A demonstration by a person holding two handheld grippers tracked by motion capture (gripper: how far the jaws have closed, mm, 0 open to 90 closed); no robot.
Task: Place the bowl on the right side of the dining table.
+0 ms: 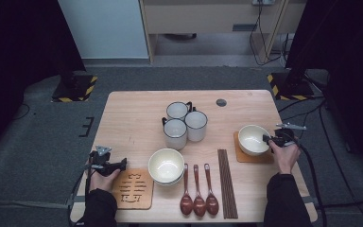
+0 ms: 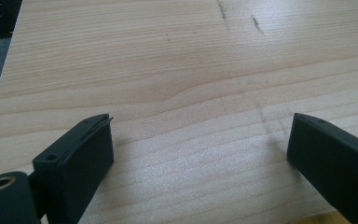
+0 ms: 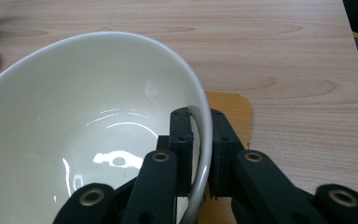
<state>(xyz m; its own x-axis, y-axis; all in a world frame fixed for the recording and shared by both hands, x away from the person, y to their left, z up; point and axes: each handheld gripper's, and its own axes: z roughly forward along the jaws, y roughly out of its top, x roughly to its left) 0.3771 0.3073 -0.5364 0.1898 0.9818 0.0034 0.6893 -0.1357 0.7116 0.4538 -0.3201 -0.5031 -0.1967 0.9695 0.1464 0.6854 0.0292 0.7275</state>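
Step in hand: by my reading, setting a bowl [image 1: 253,139] down on the orange mat [image 1: 242,156] at the right side of the table [image 1: 132,113], or just about to let go of it there.
Right gripper [image 1: 270,138]: jaws nearly closed, pinching the bowl's rim, one pad inside the wall and one outside, as the right gripper view shows plainly [image 3: 200,154].
Bowl position: on the right mat, just right of the chopsticks [image 1: 227,182]; it appears tipped in the right gripper view, but whether its foot sits flat I cannot tell.
Left gripper [image 1: 123,164]: jaws wide apart, nothing between them, over bare wood at the near left, just beside the carved wooden mat [image 1: 132,189].
Other setting: stacked bowls [image 1: 166,165] near centre, three spoons [image 1: 198,191] to their right, three mugs [image 1: 185,124] farther back.
Doing it well: level the bowl first, so its foot meets the mat all round; a rim pinch lets glazed ware swing.
Centring: keep the bowl's foot inside the mat's edges, with the far and right margins about even.
Release: open the jaws only once the weight is down, then draw the inner pad straight up and clear of the wall.
Risk: opening while the bowl is tilted could make it rock or skid off toward the right edge.
Left hand: judged best kept clear and idle, ready over the near-left mat.
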